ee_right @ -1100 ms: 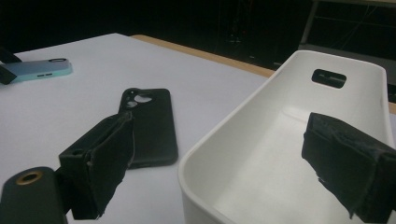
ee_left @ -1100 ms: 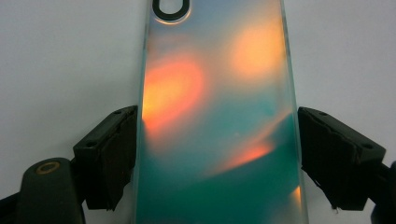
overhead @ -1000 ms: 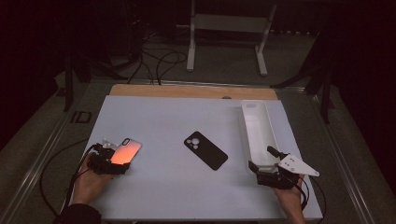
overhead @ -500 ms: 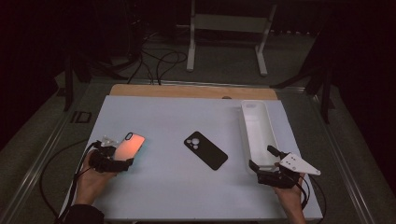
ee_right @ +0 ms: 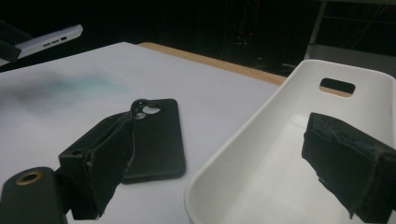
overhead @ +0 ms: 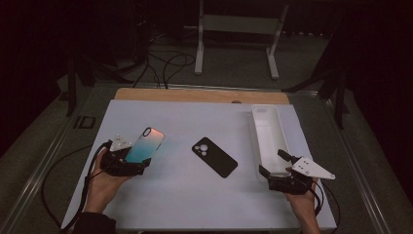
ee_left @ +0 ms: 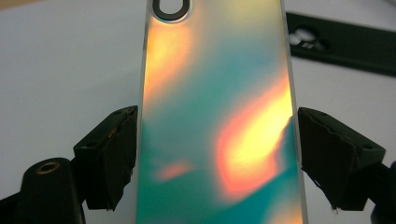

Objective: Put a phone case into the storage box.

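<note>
Iridescent case: the iridescent phone case is gleaming teal and orange — glossy, flat, round-cornered, with an oval camera cutout; it is tilting above the table's left side.
Left gripper: the left gripper is pinching that case across its width, black pads pressing both long edges.
Right gripper: the right gripper is resting spread at the white bin's near end — one jaw inside, gripping nothing.
Black case: the black phone case, matte, is lying flat mid-table.
Cut off: the iridescent case's lower end is running out of the left gripper view.
</note>
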`<state>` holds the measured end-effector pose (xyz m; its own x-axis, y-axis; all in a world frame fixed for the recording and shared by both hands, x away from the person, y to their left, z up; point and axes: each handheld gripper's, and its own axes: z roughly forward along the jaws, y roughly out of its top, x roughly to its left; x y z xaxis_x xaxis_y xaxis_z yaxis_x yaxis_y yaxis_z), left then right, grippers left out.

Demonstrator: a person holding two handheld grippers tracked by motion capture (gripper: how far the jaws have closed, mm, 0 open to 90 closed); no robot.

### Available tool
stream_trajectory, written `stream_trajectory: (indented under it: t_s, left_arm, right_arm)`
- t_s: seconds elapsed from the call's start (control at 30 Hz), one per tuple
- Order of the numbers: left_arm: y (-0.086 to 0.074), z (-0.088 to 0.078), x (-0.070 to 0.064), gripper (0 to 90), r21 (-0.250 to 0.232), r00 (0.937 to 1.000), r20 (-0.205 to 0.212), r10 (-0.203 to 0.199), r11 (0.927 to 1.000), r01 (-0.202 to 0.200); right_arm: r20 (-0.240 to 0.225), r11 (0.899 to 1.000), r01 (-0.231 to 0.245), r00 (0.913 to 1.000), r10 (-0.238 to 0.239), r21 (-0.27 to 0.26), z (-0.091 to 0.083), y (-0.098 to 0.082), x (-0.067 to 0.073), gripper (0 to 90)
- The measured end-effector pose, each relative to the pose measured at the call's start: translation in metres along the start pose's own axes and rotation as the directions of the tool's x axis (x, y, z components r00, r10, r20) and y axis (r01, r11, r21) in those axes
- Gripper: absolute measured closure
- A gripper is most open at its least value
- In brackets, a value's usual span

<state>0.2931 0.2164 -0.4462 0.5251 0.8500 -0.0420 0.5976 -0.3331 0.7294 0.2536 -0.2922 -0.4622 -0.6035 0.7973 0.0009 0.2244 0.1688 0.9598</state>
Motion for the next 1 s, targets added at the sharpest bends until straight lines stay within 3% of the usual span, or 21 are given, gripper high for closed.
stream_trajectory:
  t_s: [0.3,0.57,0.8,1.0]
  left_arm:
    - [0.013,-0.006,-0.018,17.0,-0.057,0.9984,0.031,0.047,0.9973,-0.045]
    - [0.022,-0.001,-0.036,16.9,-0.089,0.9951,0.058,0.080,0.9932,-0.075]
    - [0.027,0.003,-0.048,16.9,-0.120,0.9909,0.088,0.102,0.9886,-0.091]
    - [0.032,0.010,-0.059,16.9,-0.115,0.9853,0.105,0.135,0.9858,-0.123]
  right_arm:
    - [-0.017,1.000,-0.009,0.9998,0.009,-0.009,0.002,0.008,-0.001,9.3]
    - [-0.034,1.000,-0.010,0.9994,0.010,-0.012,0.007,0.018,0.002,9.3]
    - [-0.097,0.995,-0.092,0.9913,0.089,-0.032,0.009,0.028,0.001,9.3]
    - [-0.116,0.996,-0.091,0.9894,0.087,-0.026,0.015,0.037,0.006,9.3]
